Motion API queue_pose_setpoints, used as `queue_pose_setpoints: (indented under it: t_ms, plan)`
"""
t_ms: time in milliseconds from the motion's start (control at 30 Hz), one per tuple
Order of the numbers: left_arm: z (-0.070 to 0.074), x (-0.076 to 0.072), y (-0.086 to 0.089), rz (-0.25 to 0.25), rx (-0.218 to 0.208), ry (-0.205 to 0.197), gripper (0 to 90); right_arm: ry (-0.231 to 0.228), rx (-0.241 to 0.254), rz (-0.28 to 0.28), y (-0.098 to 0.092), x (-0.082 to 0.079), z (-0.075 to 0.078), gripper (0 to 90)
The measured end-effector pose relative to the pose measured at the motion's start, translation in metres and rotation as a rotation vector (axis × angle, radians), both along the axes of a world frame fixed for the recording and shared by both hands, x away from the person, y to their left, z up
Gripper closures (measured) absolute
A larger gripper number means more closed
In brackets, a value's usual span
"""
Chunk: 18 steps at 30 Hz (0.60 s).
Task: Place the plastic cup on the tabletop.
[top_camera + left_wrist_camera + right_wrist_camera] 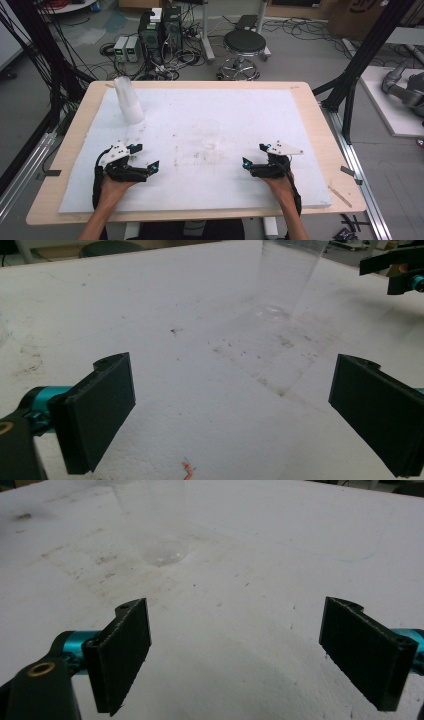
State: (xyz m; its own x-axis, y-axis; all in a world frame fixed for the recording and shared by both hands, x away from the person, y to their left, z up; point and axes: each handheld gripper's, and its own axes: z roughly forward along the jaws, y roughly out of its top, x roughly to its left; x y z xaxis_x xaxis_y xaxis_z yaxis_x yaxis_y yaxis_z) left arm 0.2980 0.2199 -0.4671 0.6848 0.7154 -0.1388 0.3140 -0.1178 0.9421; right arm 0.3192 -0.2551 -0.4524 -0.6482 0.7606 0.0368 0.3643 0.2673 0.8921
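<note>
**Clear plastic cup stood between two open grippers**

Clear plastic was hard to read against the white foam sheet (pixel 225 110), but the cup (pixel 286 285) stood upright near the middle of it, well apart from both tools. I had the left gripper (pixel 146 155) low at the near left and the right gripper (pixel 253 154) at the near right, each with its jaws spread wide and holding nothing. A pale stack of cups (pixel 129 102) rose at the far left. I judged that the reach would go best slow and level, with the jaws straddling the cup low on its wall and closing gently, since so light a cup could tip or crumple.
</note>
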Motion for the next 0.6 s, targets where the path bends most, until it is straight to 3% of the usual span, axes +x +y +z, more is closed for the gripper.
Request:
queue_pose_setpoints:
  t_ms: [600]
  plan:
    - [-0.0002, 0.0004, 0.0009, 0.004, -0.007, 0.006, 4.6, -0.011, -0.002, -0.003, -0.0004, -0.0026, -0.0005, 13.0]
